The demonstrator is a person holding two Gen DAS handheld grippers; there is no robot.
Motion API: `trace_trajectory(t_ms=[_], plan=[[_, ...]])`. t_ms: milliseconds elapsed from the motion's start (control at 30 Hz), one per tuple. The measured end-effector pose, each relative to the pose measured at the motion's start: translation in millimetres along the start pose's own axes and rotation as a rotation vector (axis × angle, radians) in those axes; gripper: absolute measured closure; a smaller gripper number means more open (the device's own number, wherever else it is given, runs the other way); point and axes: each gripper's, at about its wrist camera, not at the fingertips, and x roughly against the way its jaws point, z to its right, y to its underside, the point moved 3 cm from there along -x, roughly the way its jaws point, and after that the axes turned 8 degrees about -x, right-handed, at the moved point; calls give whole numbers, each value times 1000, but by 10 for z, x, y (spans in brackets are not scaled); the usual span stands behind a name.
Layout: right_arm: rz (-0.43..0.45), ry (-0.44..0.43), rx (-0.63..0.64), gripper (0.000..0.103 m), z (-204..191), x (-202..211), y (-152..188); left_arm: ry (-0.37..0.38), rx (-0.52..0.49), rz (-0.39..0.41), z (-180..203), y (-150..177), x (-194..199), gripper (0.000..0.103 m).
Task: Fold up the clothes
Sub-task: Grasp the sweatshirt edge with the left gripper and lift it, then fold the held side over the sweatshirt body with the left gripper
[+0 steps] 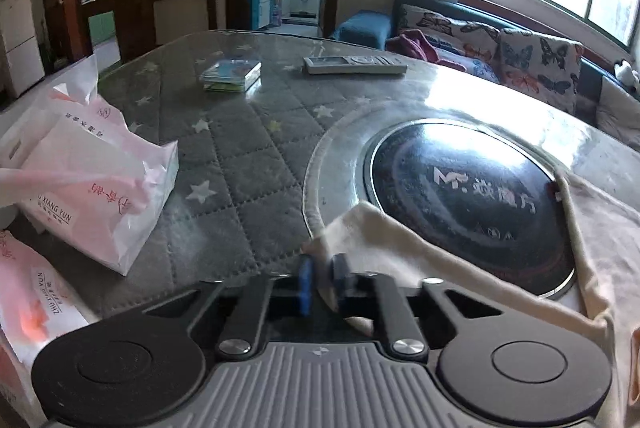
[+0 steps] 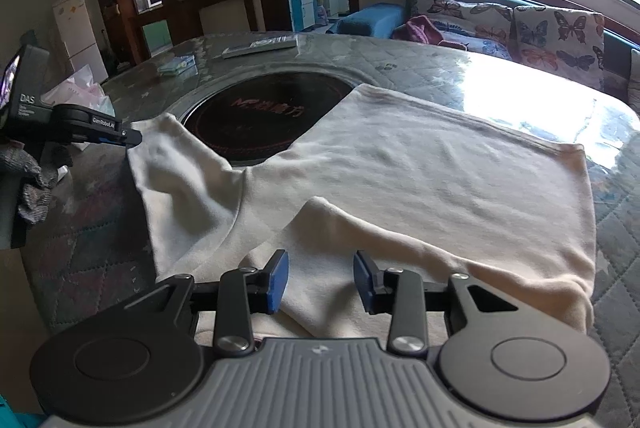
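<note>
A cream garment point(image 2: 420, 164) lies spread on the table, partly over a black round hotplate point(image 2: 264, 116). One sleeve point(image 2: 168, 156) stretches to the left. My left gripper point(image 1: 324, 280) is shut on the end of that sleeve point(image 1: 384, 240); it also shows in the right wrist view point(image 2: 134, 138) at the sleeve's tip. My right gripper point(image 2: 320, 280) is open, its blue pads either side of a folded ridge of the garment near the front edge, holding nothing.
Pink and white plastic bags point(image 1: 88, 180) sit at the table's left. A remote point(image 1: 354, 65) and a small card box point(image 1: 230, 76) lie at the far side. The hotplate point(image 1: 472, 200) is set in the quilted table point(image 1: 240, 156). A butterfly-print sofa point(image 2: 520, 32) stands behind.
</note>
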Motion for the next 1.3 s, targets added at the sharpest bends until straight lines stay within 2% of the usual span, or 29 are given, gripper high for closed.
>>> trace_trajectory(t_ms=[167, 300, 500, 667, 800, 900, 1000, 1133, 1233, 1300], plan=[[36, -1, -13, 67, 39, 146, -5, 46, 18, 88, 40, -178, 273, 99], [65, 6, -34, 67, 113, 240, -16, 127, -14, 171, 261, -369, 617, 99], [104, 36, -76, 67, 299, 420, 8, 315, -112, 276, 859, -511, 1177, 99], [144, 77, -133, 67, 531, 622, 80, 516, -217, 323, 1507, -451, 1571, 99], [169, 112, -190, 67, 730, 786, 185, 655, -292, 292, 2011, -273, 1617, 98], [176, 135, -233, 67, 870, 873, 273, 768, -358, 234, 2353, -72, 1541, 98], [175, 156, -260, 67, 971, 923, 352, 805, -441, 152, 2647, 176, 1412, 94], [184, 173, -293, 67, 1056, 994, 430, 816, -499, 62, 2713, 400, 1239, 87], [194, 173, -296, 67, 1068, 1036, 429, 779, -502, 58, 2531, 426, 1193, 87], [200, 167, -282, 67, 1035, 1033, 409, 723, -491, 68, 2345, 380, 1122, 86]])
